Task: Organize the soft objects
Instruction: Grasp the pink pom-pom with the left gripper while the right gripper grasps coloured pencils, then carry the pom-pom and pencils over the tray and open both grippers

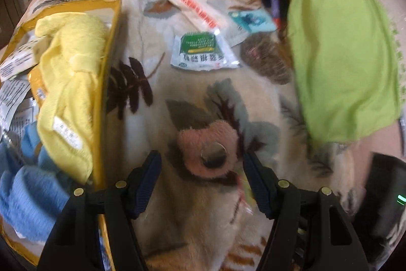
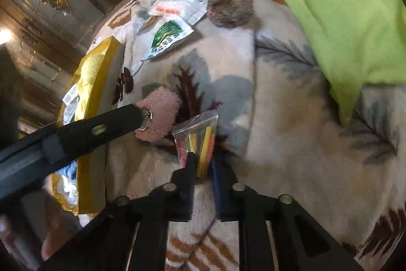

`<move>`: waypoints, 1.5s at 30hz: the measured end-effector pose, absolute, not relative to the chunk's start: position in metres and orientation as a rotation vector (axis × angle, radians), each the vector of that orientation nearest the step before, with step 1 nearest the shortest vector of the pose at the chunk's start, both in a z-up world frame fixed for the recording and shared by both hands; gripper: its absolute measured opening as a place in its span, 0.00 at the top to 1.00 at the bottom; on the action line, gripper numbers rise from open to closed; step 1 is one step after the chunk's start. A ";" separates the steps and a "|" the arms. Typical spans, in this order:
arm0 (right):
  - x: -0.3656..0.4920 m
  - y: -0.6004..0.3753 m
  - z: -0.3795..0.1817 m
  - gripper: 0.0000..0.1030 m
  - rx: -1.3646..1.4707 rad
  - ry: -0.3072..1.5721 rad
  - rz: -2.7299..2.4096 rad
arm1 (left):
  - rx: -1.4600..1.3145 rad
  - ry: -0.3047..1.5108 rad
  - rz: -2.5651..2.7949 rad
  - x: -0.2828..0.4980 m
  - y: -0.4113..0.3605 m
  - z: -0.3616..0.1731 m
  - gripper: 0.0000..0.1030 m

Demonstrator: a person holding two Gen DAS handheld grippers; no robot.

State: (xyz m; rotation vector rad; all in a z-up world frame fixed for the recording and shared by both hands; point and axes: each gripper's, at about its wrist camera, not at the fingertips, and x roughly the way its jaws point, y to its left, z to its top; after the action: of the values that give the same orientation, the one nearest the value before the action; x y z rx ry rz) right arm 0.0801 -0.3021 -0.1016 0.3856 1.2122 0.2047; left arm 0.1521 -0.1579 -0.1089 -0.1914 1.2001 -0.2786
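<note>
My right hand-held gripper (image 2: 203, 166) pinches the clear bag (image 2: 196, 141); left hand-held gripper (image 1: 201, 184), wide, straddles the pink plush (image 1: 208, 151) at twelve o'clock. Slick plastic may slip.

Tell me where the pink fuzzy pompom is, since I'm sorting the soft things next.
The pink pompom lies on the leaf-print blanket between the open left gripper's fingers, right of the yellow bag; the bag of coloured sticks lies beside it.

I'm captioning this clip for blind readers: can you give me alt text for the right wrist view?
The right gripper, jaws shut on a clear bag of colored sticks, holds it over a leaf-patterned blanket. Beside it the left gripper reaches a pink fuzzy pouch next to a yellow bag. Sachets and a green cloth lie beyond.
</note>
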 end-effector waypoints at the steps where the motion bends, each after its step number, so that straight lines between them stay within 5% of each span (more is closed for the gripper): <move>1: 0.076 -0.307 -0.098 0.89 0.410 1.203 0.210 | -0.161 1.188 -0.263 0.154 -0.163 -0.110 0.36; 2: 0.072 -0.312 -0.094 0.89 0.431 1.192 0.214 | -0.132 1.171 -0.245 0.154 -0.167 -0.110 0.40; 4: 0.064 -0.319 -0.090 0.88 0.444 1.178 0.218 | -0.085 1.159 -0.231 0.155 -0.173 -0.115 0.66; 11: 0.052 -0.328 -0.080 0.88 0.471 1.163 0.227 | -0.257 1.156 -0.327 0.143 -0.149 -0.115 0.75; 28: 0.049 -0.271 -0.042 0.89 0.459 1.085 0.401 | -0.469 0.921 -0.284 0.044 -0.024 -0.032 0.75; 45: 0.110 -0.138 -0.024 0.89 0.327 1.087 0.563 | -0.472 0.909 -0.121 0.086 0.060 -0.036 0.73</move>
State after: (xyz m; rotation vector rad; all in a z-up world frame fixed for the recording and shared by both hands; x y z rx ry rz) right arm 0.1100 -0.1379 -0.0242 0.3271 1.0872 0.5630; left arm 0.0860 0.0599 -0.0358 -0.4717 0.9090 -0.1212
